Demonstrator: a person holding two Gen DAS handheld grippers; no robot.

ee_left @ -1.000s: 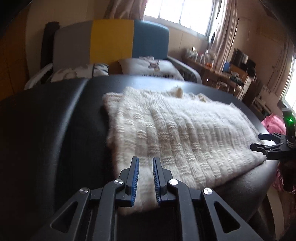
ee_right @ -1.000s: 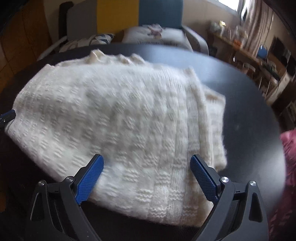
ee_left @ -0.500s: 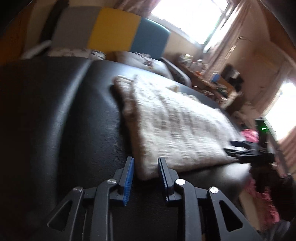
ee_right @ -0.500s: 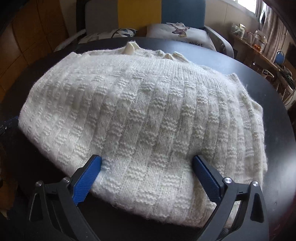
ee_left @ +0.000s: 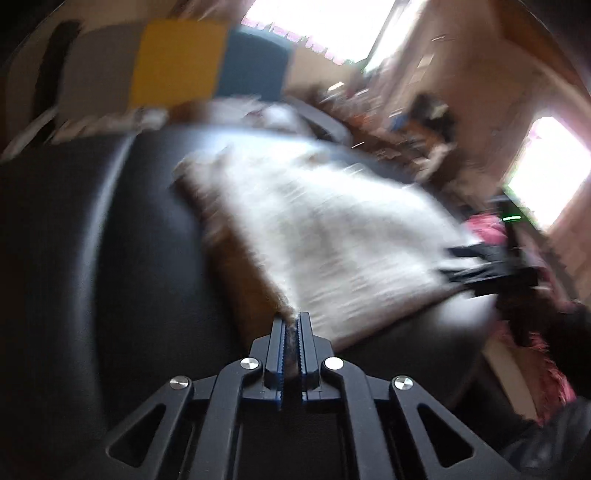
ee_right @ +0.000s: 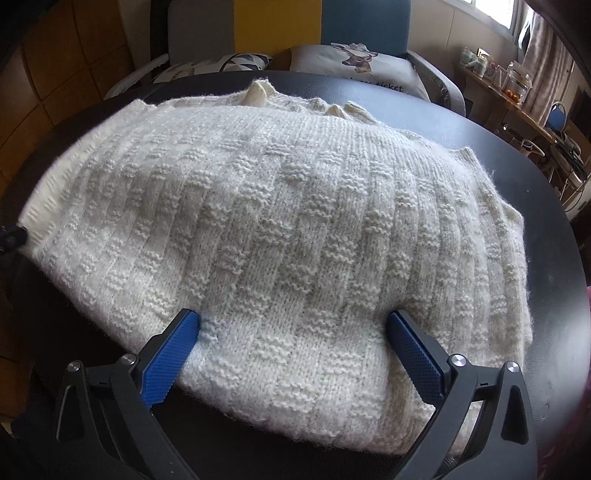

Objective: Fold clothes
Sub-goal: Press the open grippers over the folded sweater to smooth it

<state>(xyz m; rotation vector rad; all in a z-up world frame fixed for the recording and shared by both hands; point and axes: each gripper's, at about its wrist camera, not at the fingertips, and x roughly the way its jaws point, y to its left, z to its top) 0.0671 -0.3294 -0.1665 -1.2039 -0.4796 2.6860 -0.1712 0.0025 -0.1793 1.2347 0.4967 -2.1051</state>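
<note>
A cream knitted sweater [ee_right: 280,206] lies folded on a round black table [ee_right: 554,236]. My right gripper [ee_right: 293,325] is wide open, its blue-padded fingers [ee_right: 170,354] resting on the sweater's near edge, one on each side. In the blurred left wrist view, my left gripper [ee_left: 291,321] is shut on the near corner of the sweater [ee_left: 325,229]. The right gripper [ee_left: 480,266] shows there at the sweater's right edge. The left gripper's tip [ee_right: 11,236] peeks in at the left edge of the right wrist view.
A grey, yellow and blue sofa [ee_right: 280,26] with cushions [ee_right: 354,64] stands behind the table. A cluttered side table [ee_right: 517,96] and a blue chair [ee_right: 557,116] are at the far right. Something pink [ee_left: 487,229] lies beyond the table's right edge.
My left gripper has closed from slightly open onto the sweater's near corner, and its view is now in motion blur. My right gripper has moved in closer over the sweater's near edge, still open.
</note>
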